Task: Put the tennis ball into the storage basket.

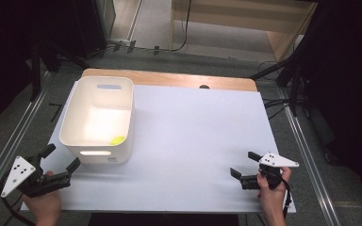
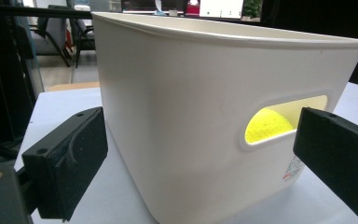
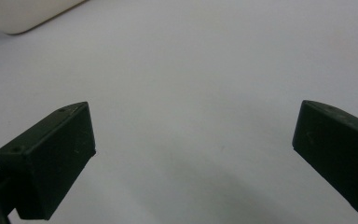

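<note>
White bin (image 1: 99, 117) holds something yellow (image 1: 118, 140) (perhaps a sponge); both hand-held grippers released: left hand-held gripper (image 1: 61, 159), right hand-held gripper (image 1: 243, 164).

Cream rectangular plastic bin (image 1: 99, 117): smooth, semi-gloss walls. White sheet-covered tabletop (image 1: 193, 141): matt, smooth, w/ bare wood strip at far edge. Yellow rough-textured lump (image 2: 268, 125) inside bin. Black tool pads (image 3: 51, 158): matt.

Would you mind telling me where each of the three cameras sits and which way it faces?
High view: above the near edge, looking forward and down on the table; both hands with left tongs and right tongs.
Left gripper view: on the left tongs, facing the white bin; both jaws wide apart.
Right gripper view: on the right tongs, facing bare tabletop; jaws apart.
Shared: the bin and the yellow thing inside it.
</note>
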